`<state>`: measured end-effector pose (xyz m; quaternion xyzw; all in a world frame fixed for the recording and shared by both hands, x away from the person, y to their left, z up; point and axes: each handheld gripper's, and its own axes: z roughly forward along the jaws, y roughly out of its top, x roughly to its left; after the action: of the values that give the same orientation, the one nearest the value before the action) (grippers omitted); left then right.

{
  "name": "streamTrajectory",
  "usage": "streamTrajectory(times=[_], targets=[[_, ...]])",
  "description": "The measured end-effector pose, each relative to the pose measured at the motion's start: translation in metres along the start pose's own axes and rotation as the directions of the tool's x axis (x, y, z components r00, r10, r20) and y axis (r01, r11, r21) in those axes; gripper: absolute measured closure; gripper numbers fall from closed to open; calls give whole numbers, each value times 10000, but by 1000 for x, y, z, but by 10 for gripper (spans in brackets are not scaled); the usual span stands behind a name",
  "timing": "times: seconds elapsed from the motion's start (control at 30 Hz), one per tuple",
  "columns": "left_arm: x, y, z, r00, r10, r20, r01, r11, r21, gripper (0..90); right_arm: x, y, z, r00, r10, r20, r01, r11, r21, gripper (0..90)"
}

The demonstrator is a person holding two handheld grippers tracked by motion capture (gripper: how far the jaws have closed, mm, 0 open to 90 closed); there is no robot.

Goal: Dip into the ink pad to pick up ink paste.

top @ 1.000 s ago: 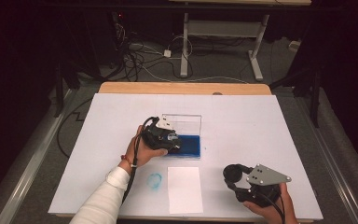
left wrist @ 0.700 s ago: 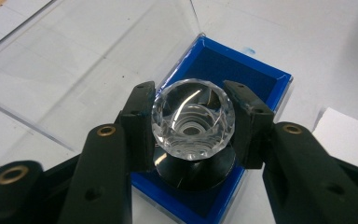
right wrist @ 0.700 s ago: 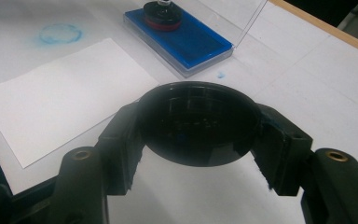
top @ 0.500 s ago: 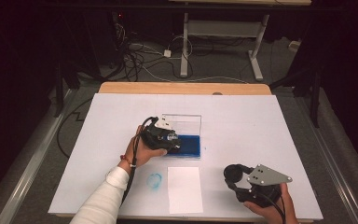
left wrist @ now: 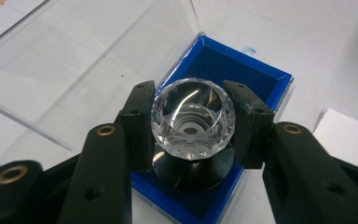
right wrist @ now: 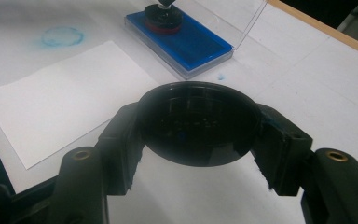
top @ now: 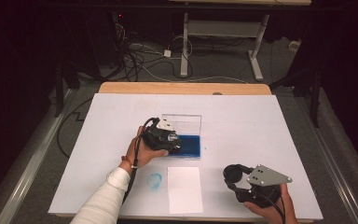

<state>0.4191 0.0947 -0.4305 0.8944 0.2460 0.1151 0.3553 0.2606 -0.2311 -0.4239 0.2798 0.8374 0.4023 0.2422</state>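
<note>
A stamp with a clear faceted knob [left wrist: 193, 126] and a black round base [left wrist: 191, 170] stands on the blue ink pad [left wrist: 223, 65] of an open case. My left gripper [left wrist: 191, 100] is shut on the knob, one jaw on each side. In the high view the left gripper [top: 168, 140] is at the left end of the ink pad [top: 192, 145]. My right gripper [right wrist: 200, 140] is shut on a black round cap [right wrist: 198, 123]. That cap [top: 233, 173] is held low over the table at the front right.
The case's clear lid [top: 186, 123] stands up behind the pad. A white paper sheet [top: 184, 189] lies in front of the case, with a round blue ink mark [top: 154, 180] on the table to its left. The table's wooden back edge [top: 182, 87] borders a dark floor with cables.
</note>
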Motion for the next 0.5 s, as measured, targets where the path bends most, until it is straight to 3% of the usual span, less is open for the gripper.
streamTrajectory(times=[0.33,0.5], targets=[[-1,3,-1,9998,185,-52,-184,9994,282,544,0,0,-1,10000,-19,72,19,10000,-9,388],[2,4,-2,10000,-5,69,3,9995,331,545,-1,0,-2,9999,-47,131,47,10000,-36,388]])
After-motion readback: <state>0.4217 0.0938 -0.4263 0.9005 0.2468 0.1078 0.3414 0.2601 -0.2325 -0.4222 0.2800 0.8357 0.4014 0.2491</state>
